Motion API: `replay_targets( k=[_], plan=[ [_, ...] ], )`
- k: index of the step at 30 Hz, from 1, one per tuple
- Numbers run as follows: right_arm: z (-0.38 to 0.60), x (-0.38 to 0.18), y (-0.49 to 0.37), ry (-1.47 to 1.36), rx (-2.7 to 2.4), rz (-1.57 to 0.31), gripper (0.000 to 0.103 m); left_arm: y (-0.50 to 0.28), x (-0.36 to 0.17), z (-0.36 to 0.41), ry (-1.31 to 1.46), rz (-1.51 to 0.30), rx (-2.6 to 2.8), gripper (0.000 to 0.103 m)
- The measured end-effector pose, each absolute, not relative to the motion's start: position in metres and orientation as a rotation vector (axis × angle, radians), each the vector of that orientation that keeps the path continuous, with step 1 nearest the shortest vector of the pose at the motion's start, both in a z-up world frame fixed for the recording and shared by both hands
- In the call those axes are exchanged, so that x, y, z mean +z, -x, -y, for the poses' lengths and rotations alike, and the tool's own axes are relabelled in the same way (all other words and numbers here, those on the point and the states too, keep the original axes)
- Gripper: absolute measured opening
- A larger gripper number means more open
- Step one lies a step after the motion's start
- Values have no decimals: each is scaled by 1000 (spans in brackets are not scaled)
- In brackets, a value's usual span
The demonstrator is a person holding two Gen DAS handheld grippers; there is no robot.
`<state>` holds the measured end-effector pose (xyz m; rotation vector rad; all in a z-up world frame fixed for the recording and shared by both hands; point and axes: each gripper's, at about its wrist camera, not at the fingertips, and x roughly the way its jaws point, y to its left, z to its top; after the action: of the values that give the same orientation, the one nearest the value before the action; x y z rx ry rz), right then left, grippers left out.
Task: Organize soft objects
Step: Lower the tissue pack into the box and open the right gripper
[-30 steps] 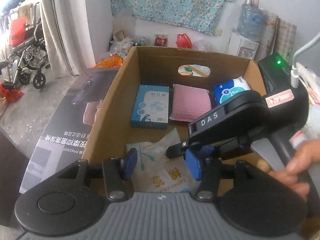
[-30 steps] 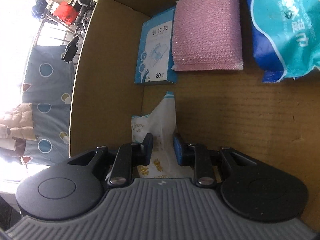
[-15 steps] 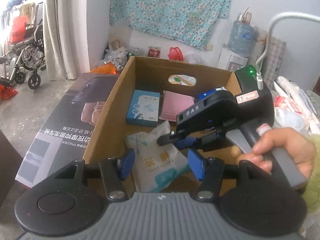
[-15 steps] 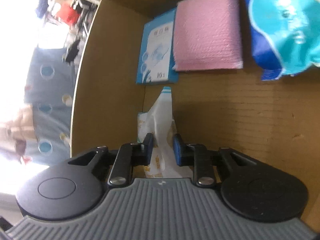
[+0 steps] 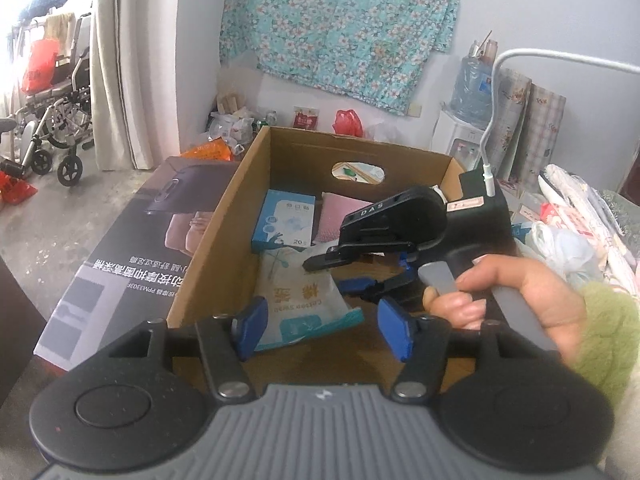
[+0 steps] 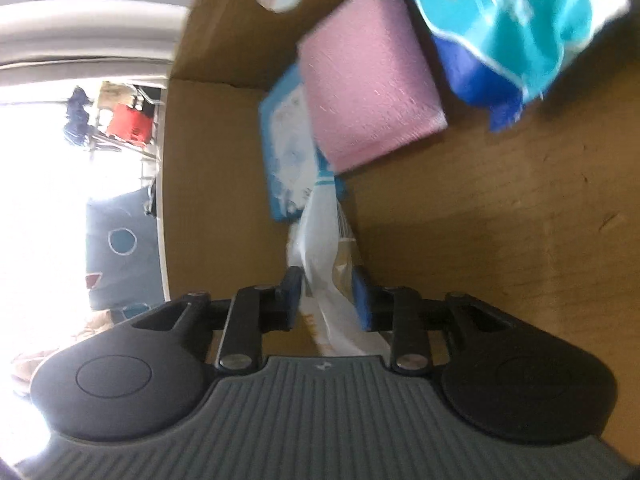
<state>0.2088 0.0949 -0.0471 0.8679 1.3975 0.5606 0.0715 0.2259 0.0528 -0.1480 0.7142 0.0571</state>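
An open cardboard box (image 5: 224,220) holds a white cotton swab bag (image 5: 296,300) near its front, with a small blue box (image 5: 286,220) and a pink pad (image 5: 336,216) behind it. My right gripper (image 5: 332,276), held by a hand (image 5: 512,296), reaches into the box. In the right wrist view its jaws (image 6: 326,298) are opening; the bag (image 6: 324,240) stands between them with a gap on the left side. A blue-teal pack (image 6: 512,20) lies at the far right. My left gripper (image 5: 322,326) hovers over the box's near edge, jaws opening, holding nothing.
A long dark printed carton (image 5: 140,240) lies against the box's left side. A wheelchair (image 5: 52,120) stands far left by the curtain. A water dispenser (image 5: 460,140) and heaped bags (image 5: 568,240) fill the right. Small clutter sits behind the box along the wall.
My left gripper has drawn back and up, its jaws wider. The right gripper has rolled, and its jaws have parted from the pinched bag.
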Motion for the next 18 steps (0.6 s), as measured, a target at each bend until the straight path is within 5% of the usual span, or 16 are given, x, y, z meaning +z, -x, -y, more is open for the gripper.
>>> replay_targets(
  k=[5, 11, 18],
  plan=[
    [-89, -31, -197, -815, 595, -1369, 46, -63, 57, -222, 134, -688, 55, 70],
    [-89, -15, -187, -646, 612, -1368, 47, -45, 61, -220, 145, -643, 46, 74],
    [-112, -37, -190, -590, 619, -1404, 28, -30, 54, -212, 196, -634, 44, 75]
  ],
)
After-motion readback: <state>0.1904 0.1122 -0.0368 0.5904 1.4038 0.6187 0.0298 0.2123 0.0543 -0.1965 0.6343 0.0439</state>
